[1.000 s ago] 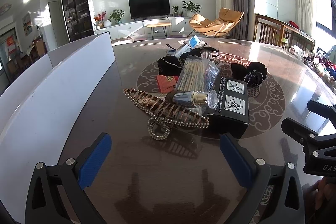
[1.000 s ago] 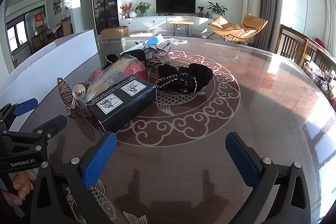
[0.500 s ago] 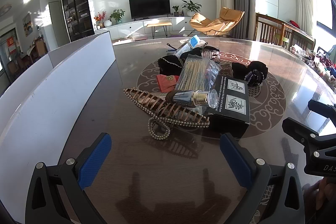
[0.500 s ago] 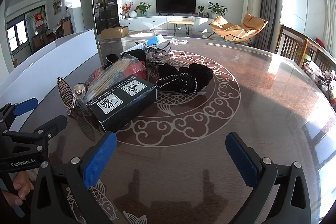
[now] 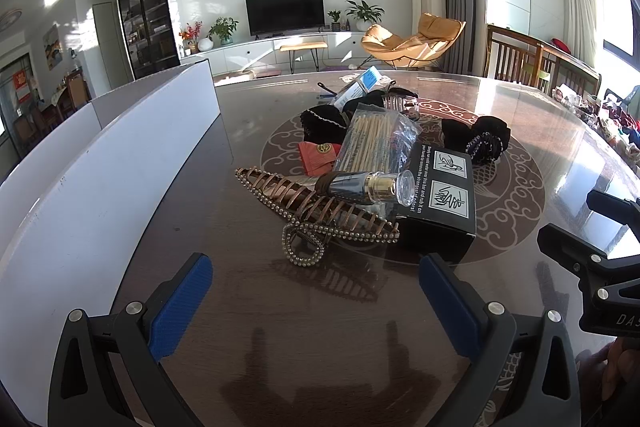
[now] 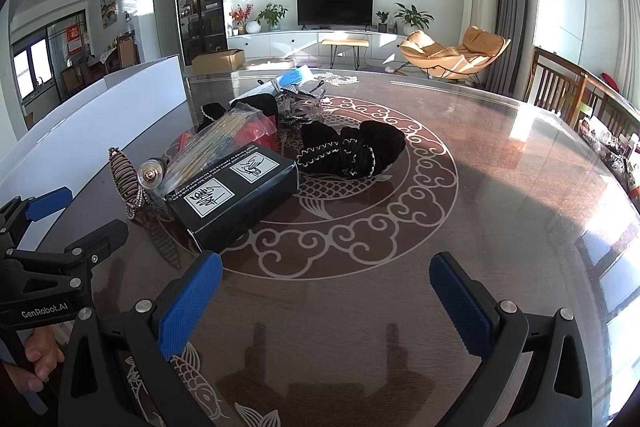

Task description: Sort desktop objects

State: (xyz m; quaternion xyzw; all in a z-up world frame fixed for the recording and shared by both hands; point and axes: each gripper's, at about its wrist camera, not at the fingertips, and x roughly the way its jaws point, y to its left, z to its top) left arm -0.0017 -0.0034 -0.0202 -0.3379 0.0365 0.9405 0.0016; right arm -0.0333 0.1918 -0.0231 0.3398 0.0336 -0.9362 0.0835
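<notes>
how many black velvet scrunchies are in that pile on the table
2 that I can tell. One black scrunchie with pale trim lies right of the black box. Another sits farther back, left of the bag of sticks. More may be hidden in the far clutter.

Table (image 6: 500,187): dark brown, glossy, with a pale cloud-scroll ring and fish motif. Box (image 6: 236,195): black, two white labels with black line drawings, white text. Hair clip (image 5: 316,207): bronze-brown ribs edged with pale beads. Scrunchie (image 6: 352,147): black, white zigzag trim. Pouch (image 5: 318,157): red, gold emblem. Bottle (image 5: 368,185): dark body, gold neck, clear cap. Gripper pads (image 6: 188,303): blue, dotted texture. Bin wall (image 5: 80,195): white.
</notes>
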